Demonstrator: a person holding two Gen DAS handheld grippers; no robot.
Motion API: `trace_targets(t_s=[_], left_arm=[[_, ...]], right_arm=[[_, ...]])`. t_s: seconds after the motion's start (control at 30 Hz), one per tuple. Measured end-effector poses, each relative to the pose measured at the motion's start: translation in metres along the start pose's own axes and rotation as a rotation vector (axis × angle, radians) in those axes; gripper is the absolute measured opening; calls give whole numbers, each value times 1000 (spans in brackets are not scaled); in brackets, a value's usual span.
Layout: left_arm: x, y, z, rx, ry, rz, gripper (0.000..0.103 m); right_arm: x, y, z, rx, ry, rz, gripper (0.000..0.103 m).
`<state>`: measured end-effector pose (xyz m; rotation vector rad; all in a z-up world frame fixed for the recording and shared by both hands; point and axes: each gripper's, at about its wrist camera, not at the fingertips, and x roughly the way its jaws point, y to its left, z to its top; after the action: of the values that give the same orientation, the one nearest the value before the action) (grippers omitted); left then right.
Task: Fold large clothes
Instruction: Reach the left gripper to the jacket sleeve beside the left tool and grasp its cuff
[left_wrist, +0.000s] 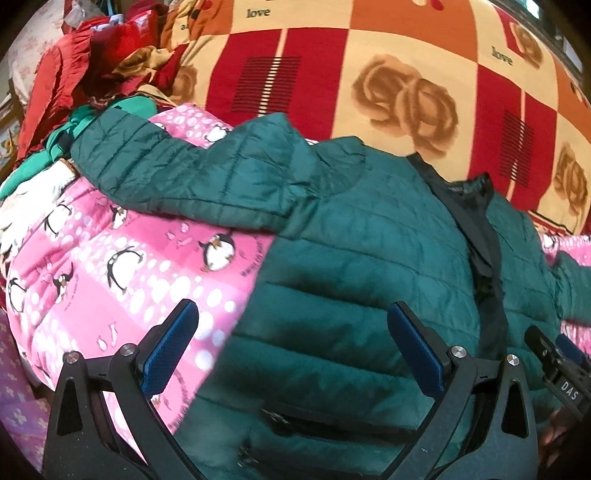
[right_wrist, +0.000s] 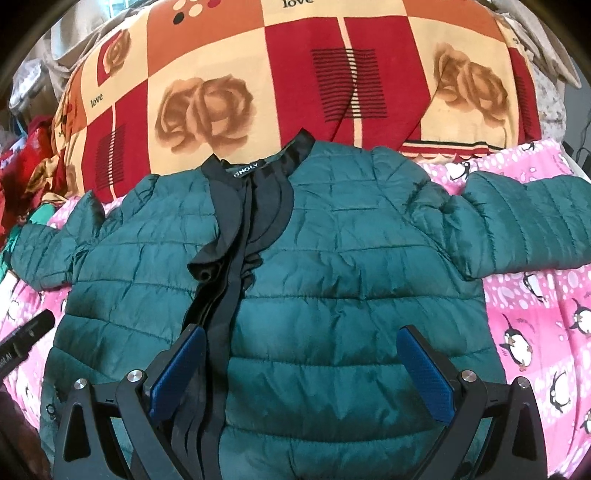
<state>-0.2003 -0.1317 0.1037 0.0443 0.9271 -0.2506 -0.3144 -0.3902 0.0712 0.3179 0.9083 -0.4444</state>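
A dark green quilted puffer jacket (right_wrist: 332, 266) lies front up on a pink penguin-print blanket (right_wrist: 535, 314), its black-trimmed front (right_wrist: 240, 236) running down the middle and both sleeves spread out sideways. My right gripper (right_wrist: 301, 354) is open and empty, hovering over the jacket's lower front. My left gripper (left_wrist: 291, 332) is open and empty over the jacket's left edge (left_wrist: 351, 258), where it meets the pink blanket (left_wrist: 129, 266). The left sleeve (left_wrist: 177, 173) stretches away to the left. The right gripper's body (left_wrist: 557, 369) shows at the left view's right edge.
A red, orange and cream rose-print quilt (right_wrist: 295, 74) is bunched up behind the jacket. A heap of red and green clothes (left_wrist: 81, 85) lies at the far left. The left gripper's body (right_wrist: 26, 339) pokes in at the right view's left edge.
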Motion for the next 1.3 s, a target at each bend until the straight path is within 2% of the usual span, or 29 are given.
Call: trace_targets(t_s=[0.4, 0.7, 0.83, 0.97, 1.13, 1.23, 1.3], left_arm=[[22, 57, 33, -87, -12, 60, 102], [41, 136, 56, -282, -14, 91, 102], [46, 165, 70, -331, -15, 127, 102], [44, 199, 89, -395, -55, 147, 102], [46, 245, 119, -463, -131, 261, 102], [56, 261, 139, -454, -140, 329, 102], [66, 270, 151, -435, -142, 378, 97]], right_arm=[[24, 8, 7, -15, 26, 1, 103], [39, 18, 6, -35, 47, 11, 103], [38, 21, 6, -47, 46, 15, 103], [39, 23, 4, -51, 48, 19, 103], [42, 24, 2, -56, 49, 14, 103], [44, 25, 0, -58, 44, 15, 103], [45, 25, 0, -56, 41, 15, 103]])
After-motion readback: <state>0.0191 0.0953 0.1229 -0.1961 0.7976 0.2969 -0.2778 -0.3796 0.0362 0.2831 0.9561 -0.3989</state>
